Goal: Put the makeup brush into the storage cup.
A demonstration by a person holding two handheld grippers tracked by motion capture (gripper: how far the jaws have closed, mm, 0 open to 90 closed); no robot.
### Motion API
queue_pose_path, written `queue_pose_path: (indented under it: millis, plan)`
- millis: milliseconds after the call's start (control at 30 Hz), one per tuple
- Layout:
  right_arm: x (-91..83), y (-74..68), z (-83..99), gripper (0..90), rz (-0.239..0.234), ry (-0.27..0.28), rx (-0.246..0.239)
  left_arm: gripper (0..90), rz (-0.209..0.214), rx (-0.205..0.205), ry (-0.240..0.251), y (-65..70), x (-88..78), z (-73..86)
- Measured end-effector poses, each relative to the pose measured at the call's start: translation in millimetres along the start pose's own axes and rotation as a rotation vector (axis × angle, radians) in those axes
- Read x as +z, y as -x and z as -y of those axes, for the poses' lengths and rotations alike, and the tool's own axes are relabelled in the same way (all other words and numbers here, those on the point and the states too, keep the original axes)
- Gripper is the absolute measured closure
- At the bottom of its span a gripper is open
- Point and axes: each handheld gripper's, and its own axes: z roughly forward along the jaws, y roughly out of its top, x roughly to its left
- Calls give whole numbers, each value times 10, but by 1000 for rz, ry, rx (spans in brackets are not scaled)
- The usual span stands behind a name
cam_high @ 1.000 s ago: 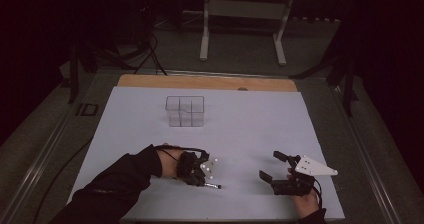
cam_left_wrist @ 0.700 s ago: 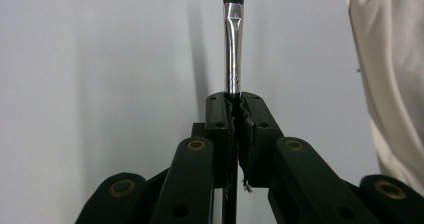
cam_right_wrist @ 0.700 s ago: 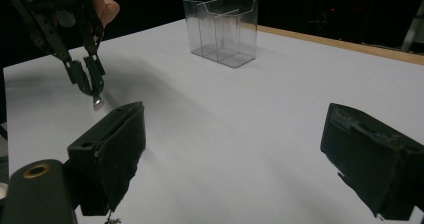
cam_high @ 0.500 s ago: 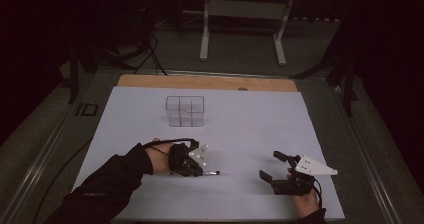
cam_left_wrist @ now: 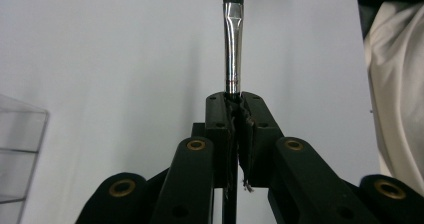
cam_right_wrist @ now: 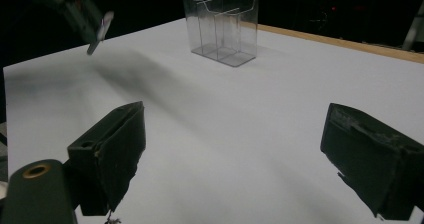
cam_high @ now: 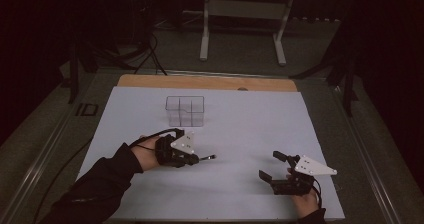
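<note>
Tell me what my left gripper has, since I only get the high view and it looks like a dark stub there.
Observer: The left gripper is shut on a brush with a metal ferrule and dark bristles, seen in the left gripper view.
Operator: Is the right one holding anything?
Observer: No. The right gripper has its jaws wide apart with only white table between them.
Operator: Does the clear organizer have anything in it?
Observer: The right gripper view shows the clear organizer with its compartments empty.
</note>
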Motion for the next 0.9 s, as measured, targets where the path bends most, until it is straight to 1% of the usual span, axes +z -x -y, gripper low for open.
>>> queue_pose_path:
  millis: [33,67,100,133,167,200,233,267,333,367,433,500,533,600,633,667,700,733,767,800,833,900]
  plan:
    - [0,0,0,109,0,0,0,855,-8,-13,16,-6,-30,6]
    - [3,-1,1,109,-1,-3,2,855,-5,-16,25,-14,-64,13]
    - [3,-2,0,109,-1,-3,1,855,-19,-24,36,-21,-110,16]
    - [2,-5,-1,109,-1,-4,0,855,-31,-22,43,-15,-132,17]
    - [2,-5,-1,109,-1,-4,0,855,-31,-22,43,-15,-132,17]
    - [2,-8,-2,109,-1,-2,-2,855,-38,-35,64,-17,-185,15]
    - [2,-8,-2,109,-1,-2,-2,855,-38,-35,64,-17,-185,15]
    - [0,-6,-2,109,0,-2,-3,855,-64,-42,81,-10,-235,13]
    - [1,-5,-2,109,-1,-2,-2,855,-58,-46,90,-14,-253,14]
    - [1,-5,-2,109,0,-3,-1,855,-71,-73,111,-13,-285,22]
    - [1,-6,-2,109,0,-3,-3,855,-68,-72,119,-9,-284,32]
    - [4,-7,-1,109,-1,-3,-4,855,-90,-90,134,11,-267,62]
    - [4,-8,-1,109,0,-4,-3,855,-90,-90,134,11,-267,62]
    - [3,-8,-1,109,0,-4,-2,855,-103,-108,145,14,-269,79]
    - [3,-8,-1,109,0,-4,-2,855,-126,-117,152,13,-273,86]
    - [3,-8,-1,109,0,-4,-2,855,-126,-117,152,13,-273,86]
    - [4,-8,-1,109,0,-3,-3,855,-167,-149,173,-7,-299,106]
    - [9,-7,1,109,-2,-4,-3,855,-180,-169,185,-22,-312,113]
    - [11,-7,2,109,-2,-5,-2,855,-179,-178,193,-35,-323,121]
    - [14,-8,2,109,-2,-5,-3,855,-211,-181,209,-38,-336,130]
    - [17,-7,2,109,-4,-5,-3,856,-216,-194,218,-47,-348,136]
    - [20,-6,2,109,-2,-5,-3,856,-253,-205,228,-63,-367,149]
